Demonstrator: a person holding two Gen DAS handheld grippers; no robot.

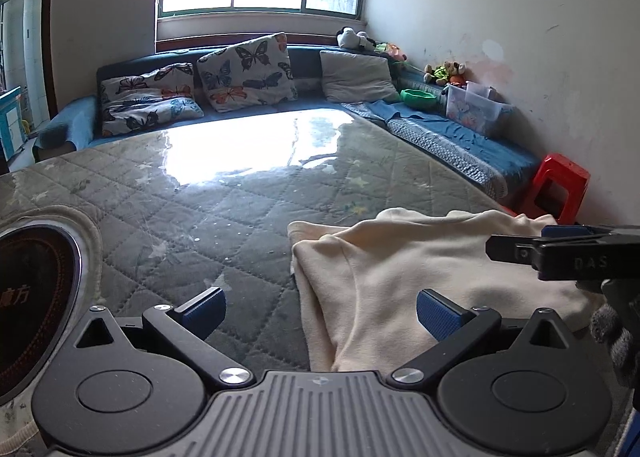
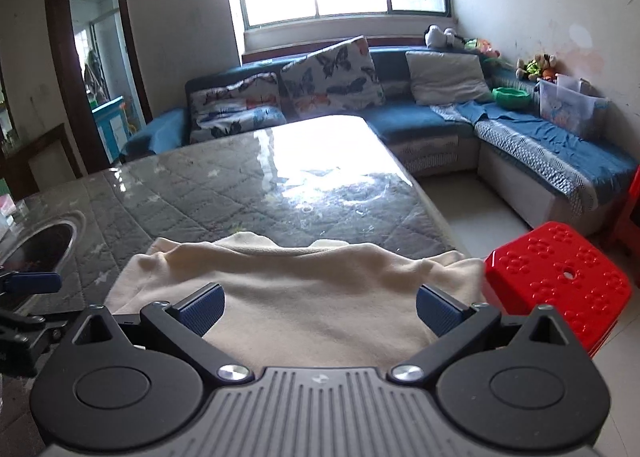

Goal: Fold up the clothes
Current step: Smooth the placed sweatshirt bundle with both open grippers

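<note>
A cream-coloured garment [image 1: 420,269] lies bunched on the near right part of the quilted grey table [image 1: 224,209]. It also shows in the right wrist view [image 2: 304,289], spread under the fingers. My left gripper [image 1: 320,311] is open, above the garment's left edge, holding nothing. My right gripper [image 2: 320,309] is open above the garment's middle, holding nothing. The right gripper's fingers [image 1: 516,249] show at the right edge of the left wrist view. The left gripper's blue pad [image 2: 34,283] shows at the left edge of the right wrist view.
A round induction hob [image 1: 36,297] is set in the table at the left. A red plastic stool [image 2: 560,281] stands right of the table. A blue corner sofa [image 2: 540,153] with butterfly cushions [image 1: 244,73], a green bowl and a plastic box lies beyond.
</note>
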